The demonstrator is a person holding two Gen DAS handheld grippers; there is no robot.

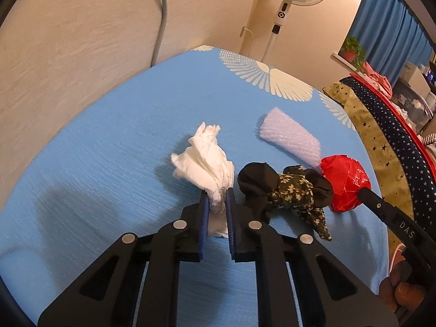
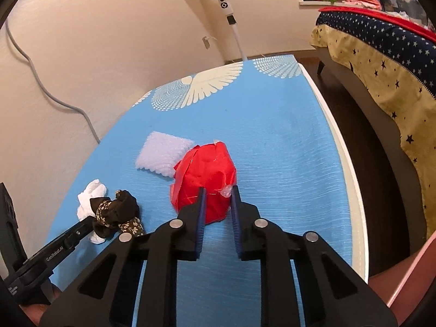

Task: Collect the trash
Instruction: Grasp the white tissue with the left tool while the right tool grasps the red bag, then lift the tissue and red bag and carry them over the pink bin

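Both claws point downward and forward, side by side: the left claw (image 1: pixel 217 196) pinches white paper, the right claw (image 2: pixel 218 194) clamps a red wad.

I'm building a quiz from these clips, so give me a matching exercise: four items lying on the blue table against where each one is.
Items:
1. tissue
2. red bag
3. bubble wrap
4. dark cloth

Places:
A. lies free, farthest from the cameras
B. pinched in the left tongs
C. lies free between the two gripped items
D. clamped in the right tongs

Pairs: 1-B, 2-D, 3-A, 4-C
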